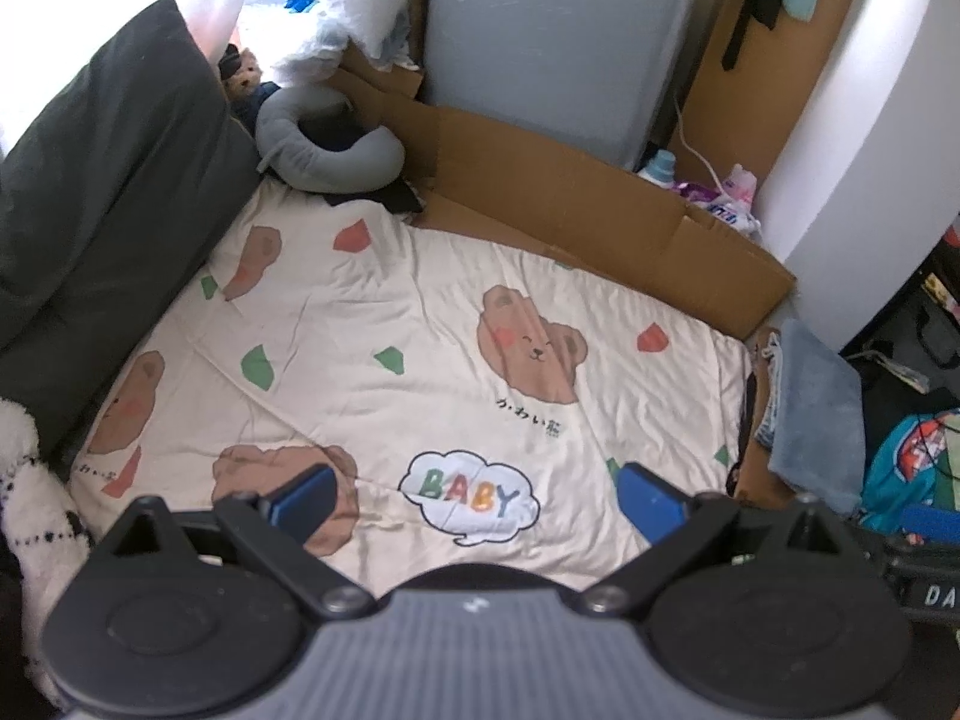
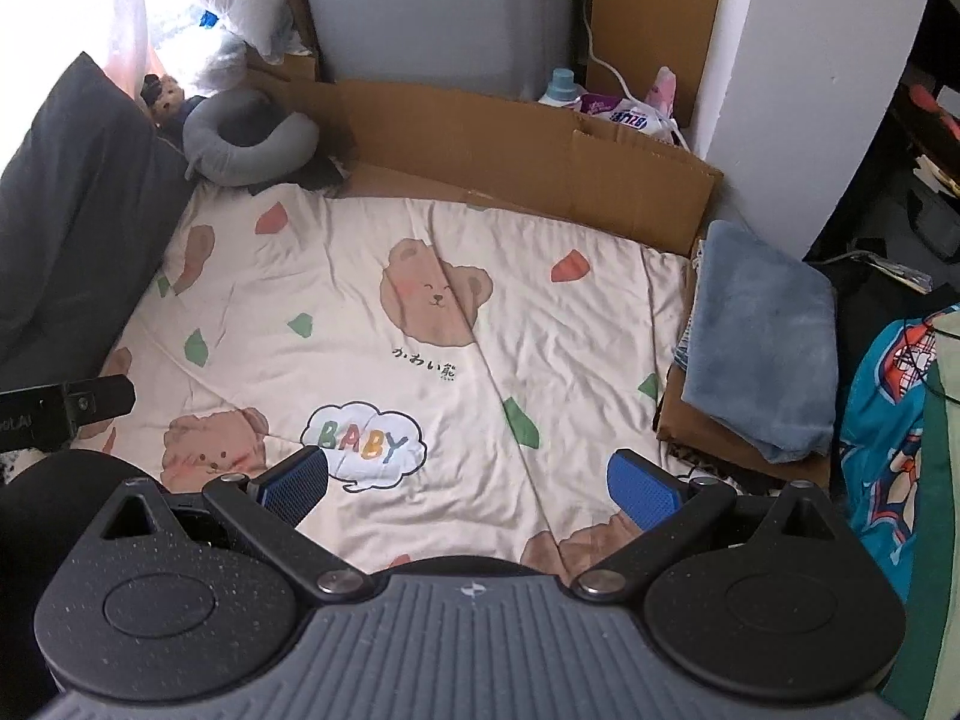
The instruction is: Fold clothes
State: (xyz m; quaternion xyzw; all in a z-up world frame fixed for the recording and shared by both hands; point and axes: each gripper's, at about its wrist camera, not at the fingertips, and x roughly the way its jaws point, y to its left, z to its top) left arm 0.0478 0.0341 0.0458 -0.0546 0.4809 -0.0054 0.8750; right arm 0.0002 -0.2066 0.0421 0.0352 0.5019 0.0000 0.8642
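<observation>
A cream bedsheet printed with brown bears and a "BABY" cloud lies spread flat. A folded blue-grey cloth rests on cardboard past the sheet's right edge, on top of folded denim. A teal printed garment lies heaped further right. My left gripper hovers open above the sheet's near part, nothing between its blue pads. My right gripper is open too, above the near middle of the sheet. Part of the left gripper's black body shows at the left edge of the right wrist view.
A dark grey cushion lines the left side. A grey neck pillow and a small teddy sit at the far corner. Flattened cardboard, a grey appliance and a white wall stand behind.
</observation>
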